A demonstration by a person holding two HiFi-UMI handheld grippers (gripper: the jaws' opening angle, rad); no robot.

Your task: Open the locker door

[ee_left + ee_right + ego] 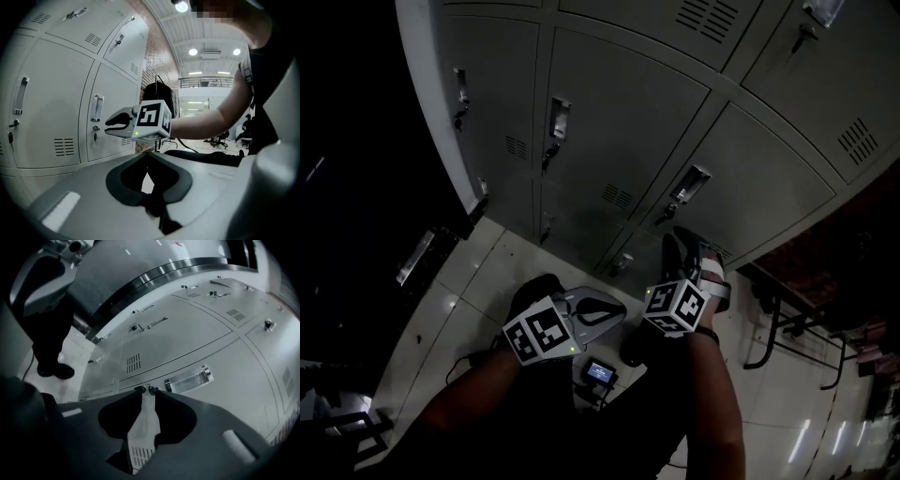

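A bank of grey lockers fills the head view. The locker door (759,169) just ahead of my right gripper is closed flat and carries a metal handle (689,185) with a small lock below it. My right gripper (682,234) points at that door a little short of the handle. In the right gripper view the gripper (148,390) is open by a narrow gap with nothing in it, and the handle (188,379) lies just right of its tips. My left gripper (617,307) hangs lower, away from the lockers. Its own view shows the left gripper (147,153) shut and empty.
Neighbouring locker doors (609,122) are closed, each with its own handle. A small lit device (600,372) and a cable lie on the tiled floor by the person's feet. Dark metal furniture legs (773,328) stand at the right. A brick wall (157,61) follows the lockers' end.
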